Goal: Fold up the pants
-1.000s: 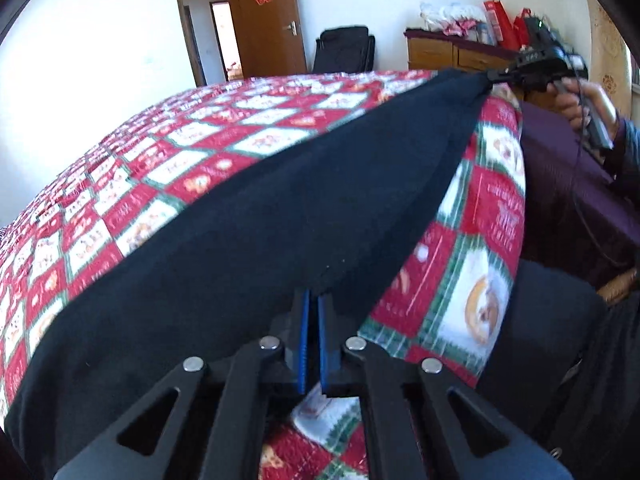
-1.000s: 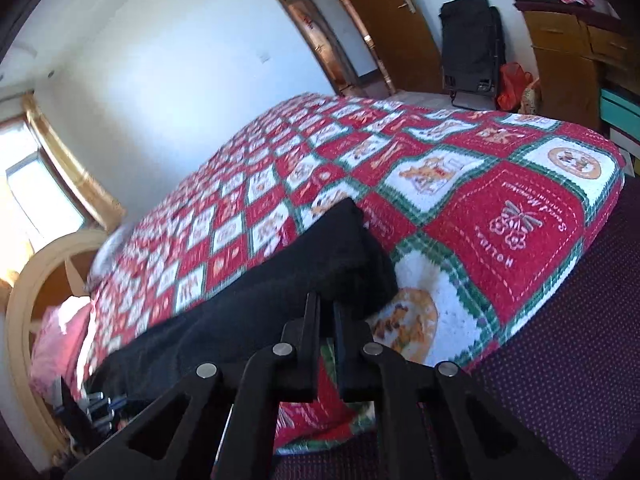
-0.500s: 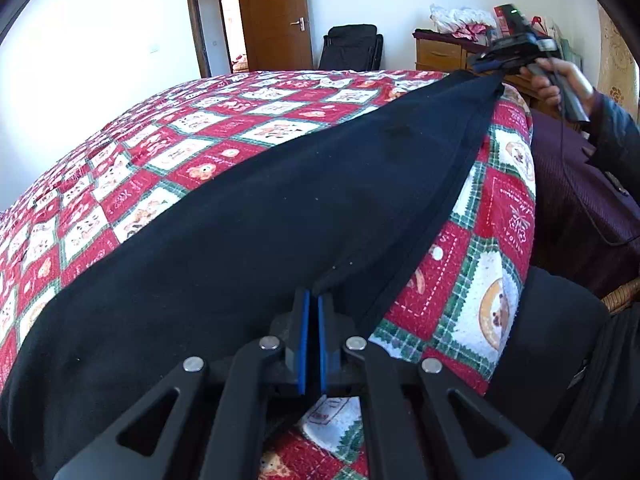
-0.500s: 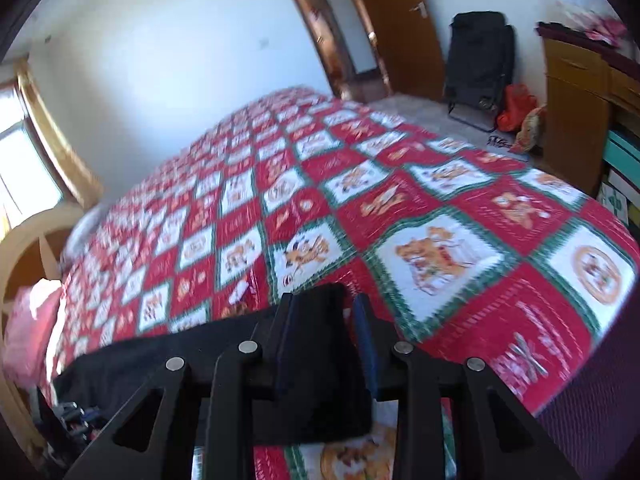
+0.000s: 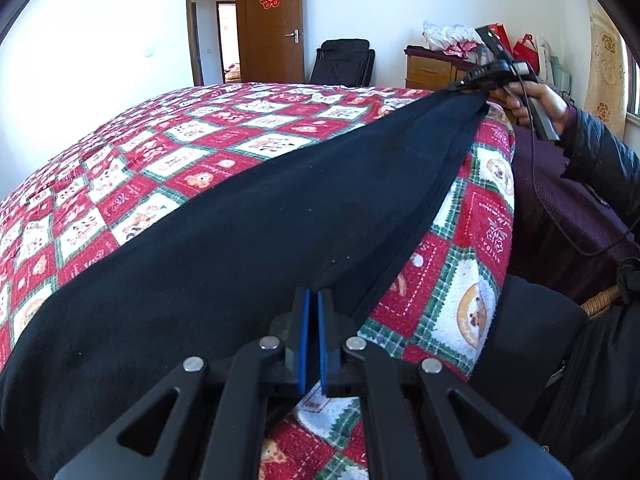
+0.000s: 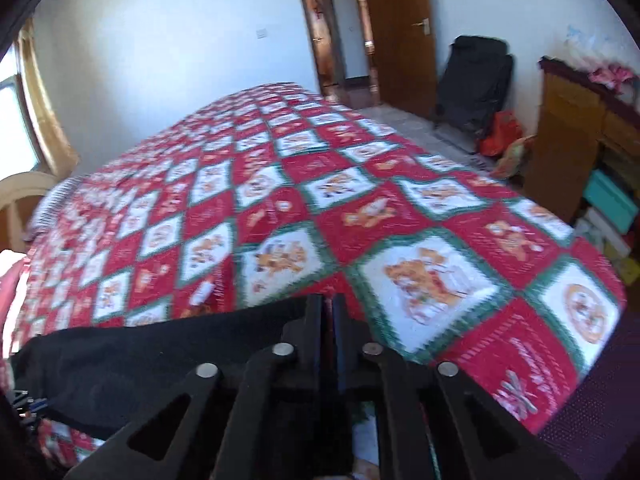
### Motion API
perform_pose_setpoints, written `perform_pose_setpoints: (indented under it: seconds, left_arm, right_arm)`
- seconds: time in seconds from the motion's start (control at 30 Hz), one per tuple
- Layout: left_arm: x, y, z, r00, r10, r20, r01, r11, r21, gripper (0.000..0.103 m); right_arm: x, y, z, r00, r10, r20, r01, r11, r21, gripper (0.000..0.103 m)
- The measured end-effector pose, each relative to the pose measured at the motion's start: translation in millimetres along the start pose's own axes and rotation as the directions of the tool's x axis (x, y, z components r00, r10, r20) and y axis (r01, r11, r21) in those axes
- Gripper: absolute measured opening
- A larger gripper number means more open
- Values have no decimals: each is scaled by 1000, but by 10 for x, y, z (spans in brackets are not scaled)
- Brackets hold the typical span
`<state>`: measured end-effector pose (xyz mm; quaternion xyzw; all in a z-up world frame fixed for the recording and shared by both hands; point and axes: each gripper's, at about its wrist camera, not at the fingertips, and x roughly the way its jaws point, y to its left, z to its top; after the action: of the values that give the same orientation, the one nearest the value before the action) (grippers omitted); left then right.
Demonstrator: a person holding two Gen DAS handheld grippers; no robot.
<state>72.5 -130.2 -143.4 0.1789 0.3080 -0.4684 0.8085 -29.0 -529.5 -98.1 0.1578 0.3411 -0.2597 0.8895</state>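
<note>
Black pants (image 5: 248,248) lie stretched along the near edge of a bed with a red, white and green patchwork quilt (image 5: 224,136). My left gripper (image 5: 314,300) is shut on the pants' near edge at one end. My right gripper (image 6: 329,304) is shut on the pants (image 6: 160,356) at the other end. It also shows in the left wrist view (image 5: 464,85), at the far right, held by a hand, with the cloth pulled taut between the two grippers. The right wrist view is motion-blurred.
The quilt (image 6: 320,208) covers the whole bed. A brown door (image 5: 272,36) stands open at the back. A black bag (image 5: 344,62) and a wooden dresser (image 5: 432,70) stand by the far wall. Purple carpet (image 6: 600,400) lies beside the bed.
Both grippers have lifted and carried the pants edge up and further over the bed. The right gripper has swung toward the middle of the quilt. Both stay shut on the cloth.
</note>
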Motion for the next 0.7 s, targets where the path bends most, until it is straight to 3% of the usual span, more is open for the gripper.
perform_pose_setpoints:
  seconds: [0.03, 0.07, 0.13, 0.23, 0.3, 0.33, 0.37, 0.43, 0.47, 0.53, 0.7]
  left_arm:
    - [0, 3, -3, 1000, 0, 1, 0, 1000, 0, 4]
    - [2, 5, -3, 1000, -2, 2, 2, 1000, -2, 4]
    - [2, 9, -2, 1000, -4, 3, 4, 1000, -4, 4]
    - [16, 25, 10, 1000, -2, 6, 2, 1000, -14, 4]
    - [19, 30, 12, 1000, 1, 8, -1, 1000, -19, 4]
    - [18, 28, 15, 1000, 4, 9, -4, 1000, -18, 4]
    - [14, 29, 13, 1000, 5, 12, -5, 1000, -19, 4]
    - [-1, 37, 6, 1000, 1, 19, 0, 1000, -24, 4]
    - [-1, 41, 0, 1000, 2, 19, -2, 1000, -25, 4]
    - [12, 42, -9, 1000, 2, 15, -2, 1000, -21, 4]
    - [28, 56, 6, 1000, 11, 12, -11, 1000, -26, 4]
  right_arm:
    - [-64, 5, -23, 1000, -29, 11, 30, 1000, -9, 37]
    - [-184, 32, -71, 999, -32, 38, 33, 999, -21, 43]
    - [-430, 143, -180, 996, 33, 82, -27, 997, -66, 45]
    - [-716, 494, -395, 989, 130, 73, -110, 966, -234, 45]
    - [-773, 725, -560, 990, 135, 34, -115, 933, -342, 45]
    - [-728, 815, -642, 995, 97, -15, -95, 925, -368, 44]
    - [-675, 796, -667, 995, 76, -57, -91, 940, -329, 44]
    - [-604, 598, -677, 982, 149, -113, -166, 973, -158, 45]
    - [-575, 476, -679, 982, 150, -115, -160, 984, -81, 45]
    - [-559, 332, -686, 988, 127, -85, -129, 992, -15, 45]
    - [-458, -10, -616, 979, 205, -11, -200, 962, 186, 45]
